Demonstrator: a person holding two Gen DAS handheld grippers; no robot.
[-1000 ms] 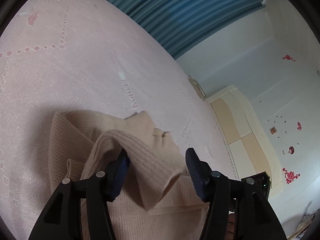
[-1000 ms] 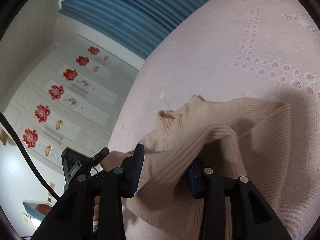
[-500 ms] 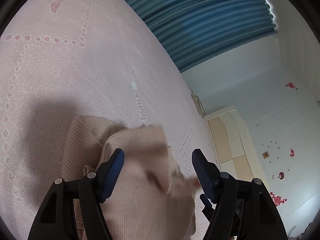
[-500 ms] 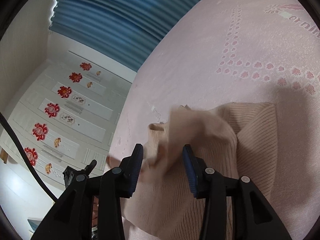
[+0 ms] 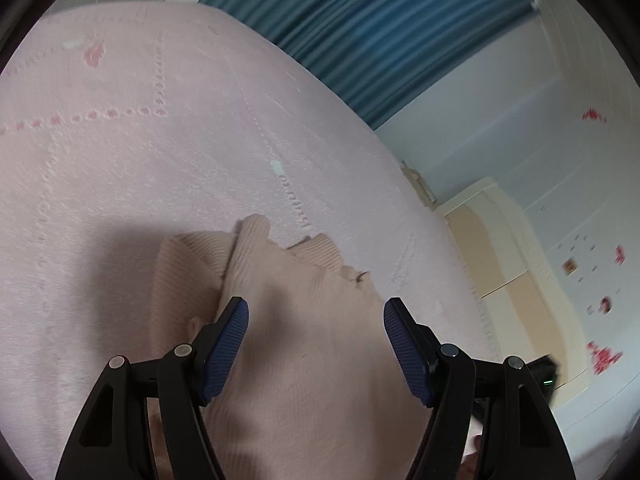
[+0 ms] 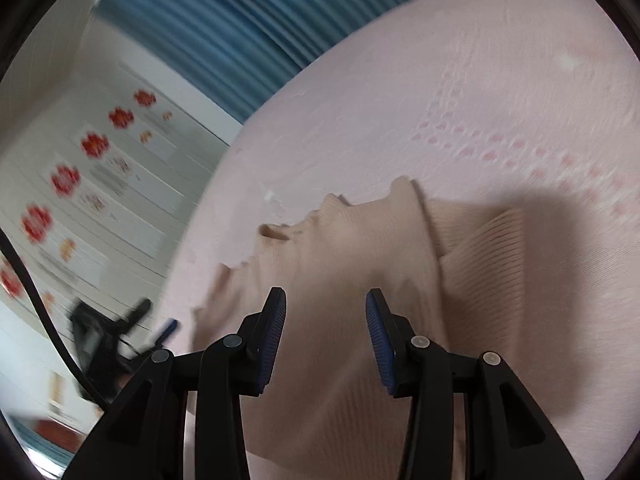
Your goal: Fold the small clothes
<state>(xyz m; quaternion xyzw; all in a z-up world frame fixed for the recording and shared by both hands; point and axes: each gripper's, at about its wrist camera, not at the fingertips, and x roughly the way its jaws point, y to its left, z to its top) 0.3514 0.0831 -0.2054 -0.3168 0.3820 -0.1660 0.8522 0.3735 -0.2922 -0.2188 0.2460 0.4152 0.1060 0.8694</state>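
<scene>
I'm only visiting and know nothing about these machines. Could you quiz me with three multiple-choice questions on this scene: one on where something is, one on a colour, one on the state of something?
1. Where does the sweater lie?
A. on the pink bedspread
B. on a wooden floor
C. on a hanger

2. What colour is the curtain?
A. red
B. blue
C. yellow

3. What are the two claws doing?
A. both clamp the sweater
B. one holds a cup
C. both stand open over the sweater, gripping nothing

Answers:
1. A, the beige knit is spread on the patterned pink cover.
2. B, blue pleats hang behind the bed.
3. C, the left claw and right claw show clear gaps with no cloth pinched between the pads.
</scene>
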